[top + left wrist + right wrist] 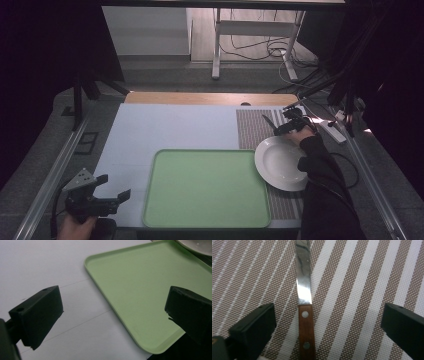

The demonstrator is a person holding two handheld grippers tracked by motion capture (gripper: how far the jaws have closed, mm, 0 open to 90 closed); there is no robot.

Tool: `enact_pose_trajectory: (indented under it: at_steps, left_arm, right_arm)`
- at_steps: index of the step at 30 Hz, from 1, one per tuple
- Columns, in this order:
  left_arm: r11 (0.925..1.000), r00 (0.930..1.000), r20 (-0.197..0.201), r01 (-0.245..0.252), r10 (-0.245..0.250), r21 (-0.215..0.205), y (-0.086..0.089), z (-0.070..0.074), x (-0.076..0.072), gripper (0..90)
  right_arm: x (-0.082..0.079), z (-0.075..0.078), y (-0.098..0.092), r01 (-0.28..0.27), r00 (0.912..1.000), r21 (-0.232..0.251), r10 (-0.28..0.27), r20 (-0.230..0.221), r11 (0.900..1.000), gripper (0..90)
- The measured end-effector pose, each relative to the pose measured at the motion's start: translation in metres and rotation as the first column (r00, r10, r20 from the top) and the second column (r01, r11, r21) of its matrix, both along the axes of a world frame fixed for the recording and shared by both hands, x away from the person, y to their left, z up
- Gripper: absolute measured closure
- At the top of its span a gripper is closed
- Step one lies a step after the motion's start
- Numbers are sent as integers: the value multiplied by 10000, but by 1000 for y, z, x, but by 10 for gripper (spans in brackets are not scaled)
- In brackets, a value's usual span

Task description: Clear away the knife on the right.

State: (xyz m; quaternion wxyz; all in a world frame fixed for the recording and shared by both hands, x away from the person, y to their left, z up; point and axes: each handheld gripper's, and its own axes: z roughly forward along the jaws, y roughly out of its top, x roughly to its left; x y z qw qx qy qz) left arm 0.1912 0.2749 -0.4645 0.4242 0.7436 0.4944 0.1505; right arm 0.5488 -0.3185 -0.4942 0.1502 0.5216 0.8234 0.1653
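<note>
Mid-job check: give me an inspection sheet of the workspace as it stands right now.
Surface: pale table, striped placemat on its right side.
Job's things: green tray, bare; white plate on the placemat; wooden-handled knife flat on the placemat.
Clutter: nothing seen.
Grippers: left tool open at near-left corner; right tool open, astride the knife handle.
Cables: floor cables beyond the table.
Surroundings: desk legs behind; dark.
</note>
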Motion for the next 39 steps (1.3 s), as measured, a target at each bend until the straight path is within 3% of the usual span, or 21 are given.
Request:
enact_pose_trajectory:
  at_steps: [3, 4, 6, 7, 9, 10, 11, 12, 15, 21, 27, 39]
  left_arm:
    - [10000, 10000, 2, 3, -3, -1, 0, 0, 0, 13]
    - [10000, 10000, 1, 4, -4, 3, 0, 0, 0, 13]
    - [10000, 10000, 2, 5, -5, 6, 0, 0, 0, 13]
    - [10000, 10000, 7, 8, -8, 14, 0, 0, 0, 13]
    - [10000, 10000, 11, 7, -7, 26, 0, 0, 0, 13]
    - [10000, 10000, 8, 4, -4, 28, 0, 0, 0, 13]
    - [10000, 10000, 8, 4, -4, 28, 0, 0, 0, 13]
    - [10000, 10000, 9, 8, -8, 40, -1, 0, 0, 13]
    - [10000, 10000, 15, 11, -11, 52, -1, 0, 0, 13]
    - [10000, 10000, 12, 8, -8, 10, 0, 0, 0, 13]
    - [10000, 10000, 18, 13, -13, -13, 0, 0, 0, 13]
    - [10000, 10000, 50, 22, -21, -29, 0, 0, 0, 14]
  right_arm:
    - [1, -2, -2, -51, 10000, -55, 51, -16, 10000, 98]
    - [0, -2, -5, -279, 9995, -124, 278, -144, 9995, 235]
    - [0, -2, -6, -292, 9994, 104, 294, -167, 9995, 287]
    - [-1, -1, -8, -363, 9991, 208, 367, -222, 9991, 340]
    - [-2, 2, -11, -682, 9974, 264, 688, -227, 9973, 545]
    - [-3, 3, -11, -751, 9969, 323, 758, -209, 9967, 603]
    - [-3, 3, -11, -751, 9969, 323, 758, -209, 9967, 603]
    - [-4, 4, -13, -1045, 9941, 421, 1056, -240, 9936, 760]
    - [-5, 3, -17, -1072, 9936, 651, 1092, -283, 9921, 773]
    - [-6, 3, -20, -1475, 9886, 645, 1492, -219, 9870, 774]
    - [-7, 7, -32, -1351, 9905, 658, 1364, -154, 9886, 776]
    - [-20, 30, -59, -1052, 9937, 769, 1018, 469, 9915, 776]
